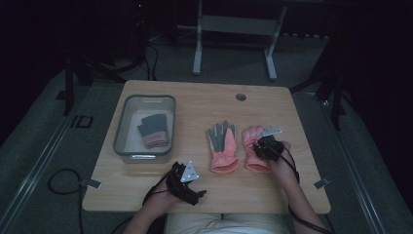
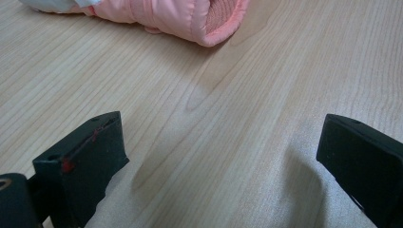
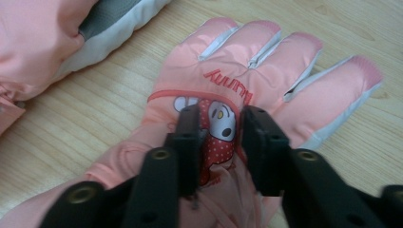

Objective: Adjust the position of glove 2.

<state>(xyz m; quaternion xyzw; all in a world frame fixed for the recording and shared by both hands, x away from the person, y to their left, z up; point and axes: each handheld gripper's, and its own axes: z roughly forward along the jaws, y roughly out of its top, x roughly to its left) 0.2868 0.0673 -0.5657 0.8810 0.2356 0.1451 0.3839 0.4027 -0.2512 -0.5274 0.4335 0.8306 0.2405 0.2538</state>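
A: Okay, quick pass. Where's the right hand-held gripper (image 1: 263, 142)?

B: In the high view, right of centre, down on the right pink glove (image 1: 254, 151), which lies flat on the wooden surface (image 1: 204, 97). In the right gripper view its two black jaws press into the back of that glove (image 3: 266, 80), pinching up the fabric at the cartoon patch (image 3: 219, 124) in the middle of the frame. So it is clamped on the glove's back.

A: Glove orientation?

B: Fingers toward the top of the frame in both views, cuff toward the person.

A: The other glove?

B: The left pink glove (image 1: 223, 146) lies just beside it at frame centre, grey palm up, the two not touching as far as I can tell. In the right gripper view it sits in the upper left corner (image 3: 43, 42).

A: Left hand-held gripper (image 1: 195, 191)?

B: Lower centre-left of the high view, resting near the front edge of the surface. In the left gripper view its jaws stand wide apart with bare wood between them, holding nothing. A pink cuff (image 2: 190, 19) shows at the top of that frame, well apart from the jaws.

A: Anything else?

B: A grey bin (image 1: 122, 126) at left of the high view, with a dark grey glove pair with pink cuffs (image 1: 154, 130) lying inside.
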